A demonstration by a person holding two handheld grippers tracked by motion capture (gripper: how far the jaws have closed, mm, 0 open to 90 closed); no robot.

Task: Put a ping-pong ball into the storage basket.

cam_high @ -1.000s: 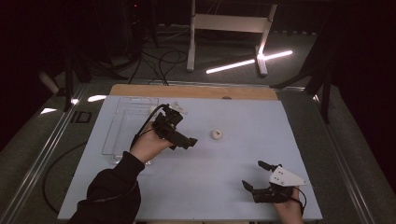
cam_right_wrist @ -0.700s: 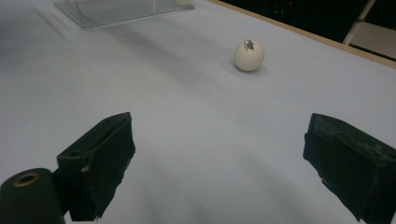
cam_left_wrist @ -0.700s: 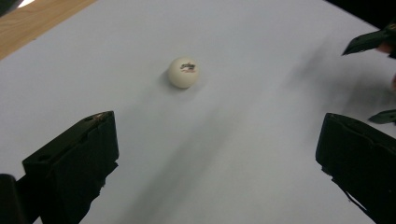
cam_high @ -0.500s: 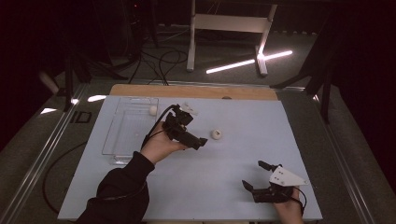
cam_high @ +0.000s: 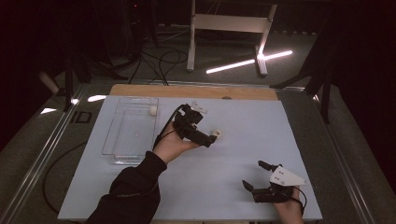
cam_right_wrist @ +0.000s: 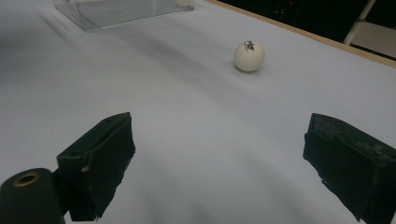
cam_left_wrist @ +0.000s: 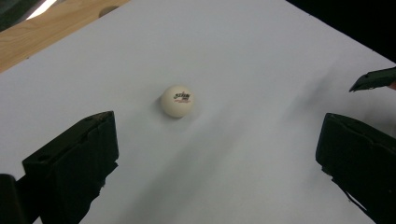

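Two grippers work over a pale bench (cam_high: 140, 196), and nearest the person the right gripper (cam_high: 258, 176) sits low by the front edge, its jaws spread wide and holding nothing. It seems parked there to leave the middle of the bench free for the other hand. In the right gripper view the same jaws stand well apart with bare surface between them.

Farther in, the left gripper (cam_high: 208, 138) reaches toward a white table-tennis ball (cam_high: 216, 135) that lies on the bench near its centre. Its jaws are also spread, with nothing between them yet. In the left gripper view the ball (cam_left_wrist: 177, 101) rests ahead of the jaws and roughly midway between them, printed mark facing up, apart from both pads. That lining-up suggests a grasp is being set up: the wide opening leaves margin on each side, so the ball is less likely to be nudged and roll away.

Around the ball the bench is open on every side, so the left gripper has room to come in level or from above. The right gripper is well apart from it.

Beyond and to the left stands a clear plastic tray (cam_high: 114, 140), with a second ball (cam_high: 152, 110) at its far end; whether it touches the tray's wall I cannot tell at this distance. The tray is probably where the ball is meant to go, its near long wall the one edge to clear. Behind it runs the wooden strip (cam_high: 149, 89) along the bench's far edge.
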